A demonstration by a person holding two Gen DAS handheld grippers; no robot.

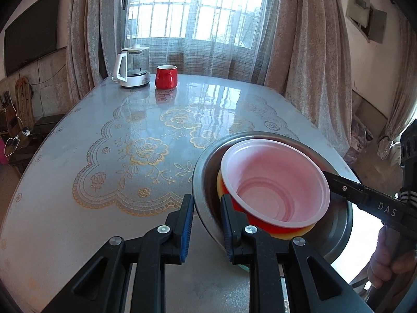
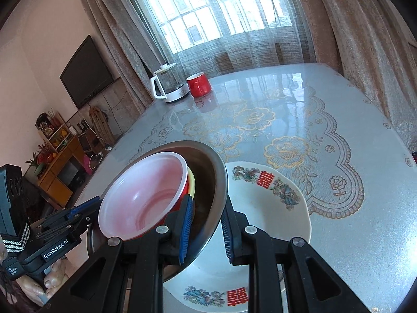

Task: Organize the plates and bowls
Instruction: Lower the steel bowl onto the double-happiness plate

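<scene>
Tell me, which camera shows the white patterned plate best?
The right wrist view. There the plate lies on the table under the raised metal bowl, with its red characters and flower pattern visible. The left wrist view shows none of it clearly; the metal bowl and the left gripper fill that spot.

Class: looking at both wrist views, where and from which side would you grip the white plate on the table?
Grip the white plate at its thin raised rim, on the right side, with one finger under the lip and one above. It lies flat and wide, so only the edge fits between fingers. The steel bowl hangs over its left part, blocking that side.
</scene>
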